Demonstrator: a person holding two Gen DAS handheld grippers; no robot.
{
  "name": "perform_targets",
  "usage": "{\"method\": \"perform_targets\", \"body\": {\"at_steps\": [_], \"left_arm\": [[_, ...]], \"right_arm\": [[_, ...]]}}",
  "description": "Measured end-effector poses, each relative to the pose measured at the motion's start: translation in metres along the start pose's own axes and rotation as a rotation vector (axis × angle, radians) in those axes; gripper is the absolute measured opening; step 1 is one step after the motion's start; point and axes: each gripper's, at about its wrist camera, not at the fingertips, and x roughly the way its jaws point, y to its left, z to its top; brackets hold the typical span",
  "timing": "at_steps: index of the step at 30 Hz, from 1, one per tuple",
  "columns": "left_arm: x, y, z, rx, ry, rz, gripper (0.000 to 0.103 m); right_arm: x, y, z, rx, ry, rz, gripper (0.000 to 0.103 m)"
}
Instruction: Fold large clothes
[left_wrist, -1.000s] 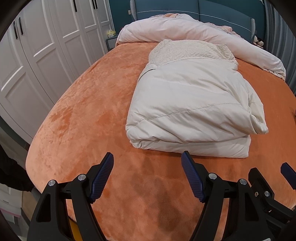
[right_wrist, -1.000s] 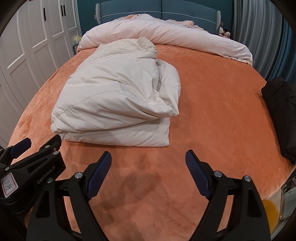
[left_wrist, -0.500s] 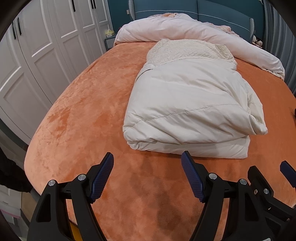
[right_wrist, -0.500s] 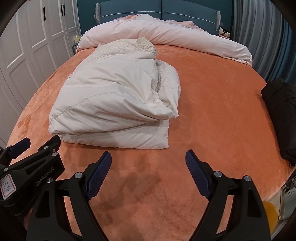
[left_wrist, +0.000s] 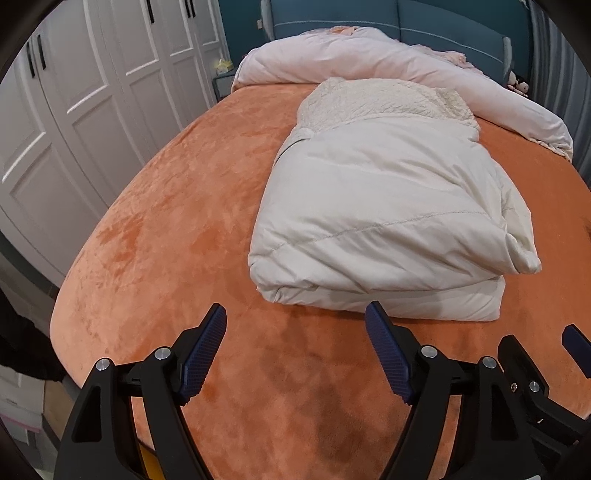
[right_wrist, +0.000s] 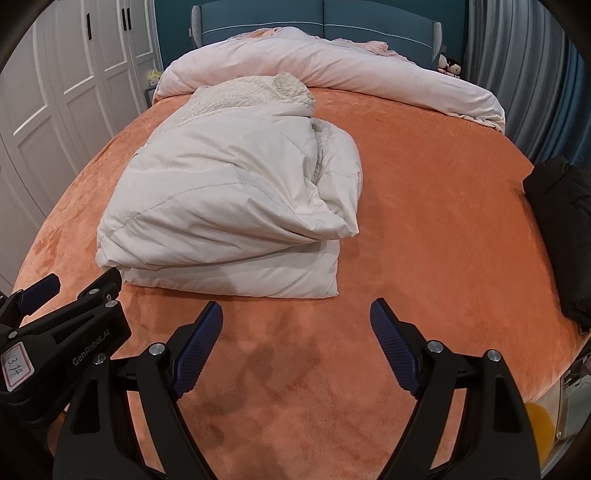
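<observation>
While the folded white coat (left_wrist: 388, 221) lies on the orange bed (left_wrist: 166, 221), the left tool (left_wrist: 295, 325) has just been opening wider, with nothing in it. The right tool (right_wrist: 297, 321) is spread too, holding nothing, near the coat.

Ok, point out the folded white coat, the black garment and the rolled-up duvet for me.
folded white coat (right_wrist: 221, 206), right wrist view, on its smooth top panel.
black garment (right_wrist: 561, 229), right wrist view, on the middle of the dark bundle at the bed's right edge.
rolled-up duvet (left_wrist: 369, 59), left wrist view, on its upper surface by the headboard.
</observation>
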Motion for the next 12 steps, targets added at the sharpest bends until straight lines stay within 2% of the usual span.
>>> {"method": "perform_targets", "body": {"at_steps": [12], "left_arm": [[0.0008, -0.0017, 0.0028, 0.011, 0.006, 0.000, 0.075]], "right_arm": [[0.0011, -0.0040, 0.0012, 0.006, -0.001, 0.004, 0.080]]}}
